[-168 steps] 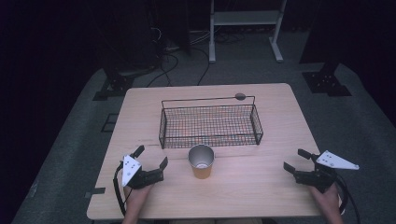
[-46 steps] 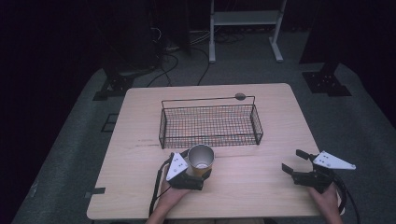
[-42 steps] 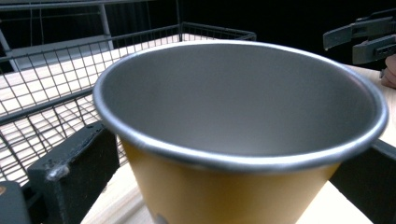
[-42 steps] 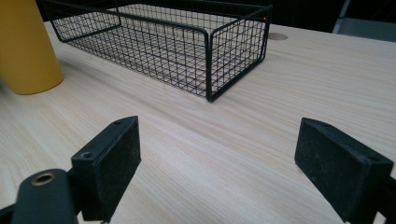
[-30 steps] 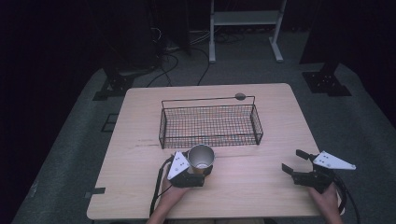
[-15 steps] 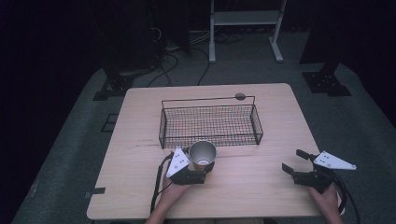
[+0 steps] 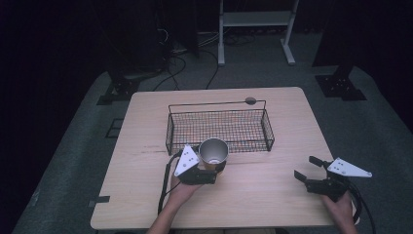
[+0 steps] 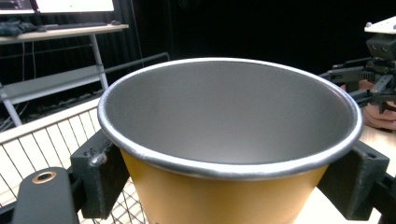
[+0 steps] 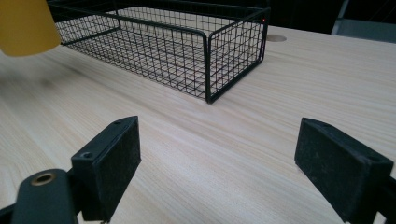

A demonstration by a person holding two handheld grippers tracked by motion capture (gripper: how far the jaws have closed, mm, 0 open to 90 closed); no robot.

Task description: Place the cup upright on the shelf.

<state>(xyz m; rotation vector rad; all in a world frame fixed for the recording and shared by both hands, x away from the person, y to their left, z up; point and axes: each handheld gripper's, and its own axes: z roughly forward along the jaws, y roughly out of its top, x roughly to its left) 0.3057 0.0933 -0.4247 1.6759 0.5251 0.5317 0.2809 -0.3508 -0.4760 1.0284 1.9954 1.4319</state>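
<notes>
- The left gripper (image 7: 210, 171) sits at the near left-centre of the wooden table (image 7: 146, 195), held by the person's left hand (image 7: 181, 189), which comes in from the bottom edge of the high view.
- Its jaws are clamped on the yellow cup (image 7: 213, 154), one black pad on each side of the cup's wall just below the rim, as the left gripper view shows.
- The cup (image 8: 229, 154) is upright, with a silver-grey inside and a rolled metal-coloured rim; its mouth is open upward.
- In the right gripper view the cup's yellow base (image 9: 25, 25) hangs clear of the tabletop, just in front of the basket's near left corner.
- The black wire basket (image 7: 220, 127) stands in the middle of the table, just behind the cup; its long side runs across the table.
- A small round grey cap (image 7: 251, 101) is set in the tabletop behind the basket.
- The right gripper (image 7: 308, 169) rests at the near right of the table, well apart from cup and basket, held by the right hand (image 7: 341, 207).
- Its jaws stand wide apart with only bare wood between them.
</notes>
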